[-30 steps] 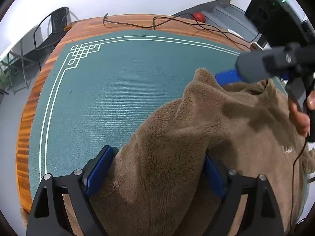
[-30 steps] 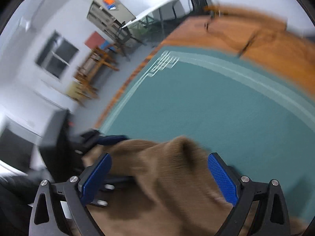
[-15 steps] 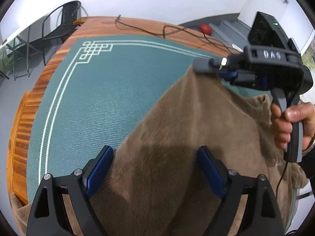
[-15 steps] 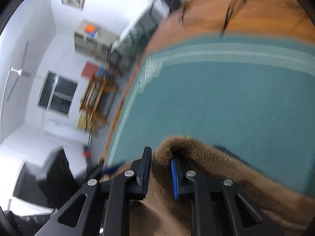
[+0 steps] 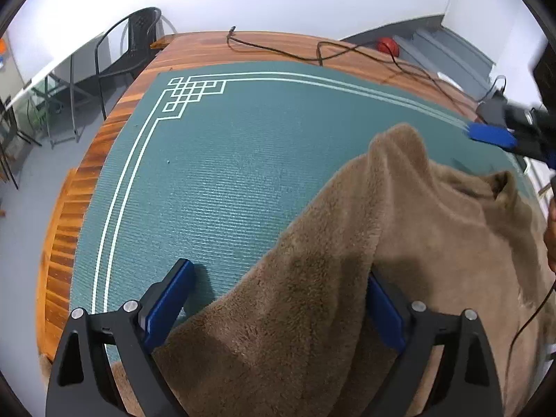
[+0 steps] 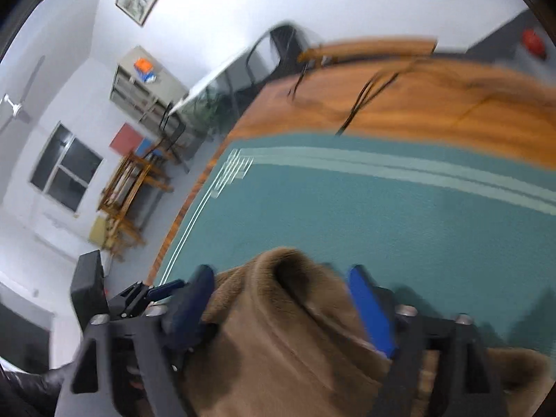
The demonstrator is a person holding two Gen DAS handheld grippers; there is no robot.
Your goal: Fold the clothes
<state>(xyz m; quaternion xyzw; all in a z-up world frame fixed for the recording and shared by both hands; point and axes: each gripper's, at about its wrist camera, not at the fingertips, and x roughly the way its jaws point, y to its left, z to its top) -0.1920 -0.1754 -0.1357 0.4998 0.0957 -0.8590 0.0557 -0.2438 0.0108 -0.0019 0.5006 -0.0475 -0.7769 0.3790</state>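
Half a second before, the right claw (image 6: 281, 307) had been pinched tight on a raised fold of the brown fleece (image 6: 288, 333); its jaws were opening again, the fold standing loose between them. Seen from the left claw (image 5: 278, 307), the right claw (image 5: 500, 139) had drawn off to the far right, and the fleece (image 5: 347, 278) peak it had lifted slumped.

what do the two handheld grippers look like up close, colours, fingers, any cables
Both the left gripper and the right gripper have black angular frames with silver screws and flat blue pads. A thin black cable trails by the right one.
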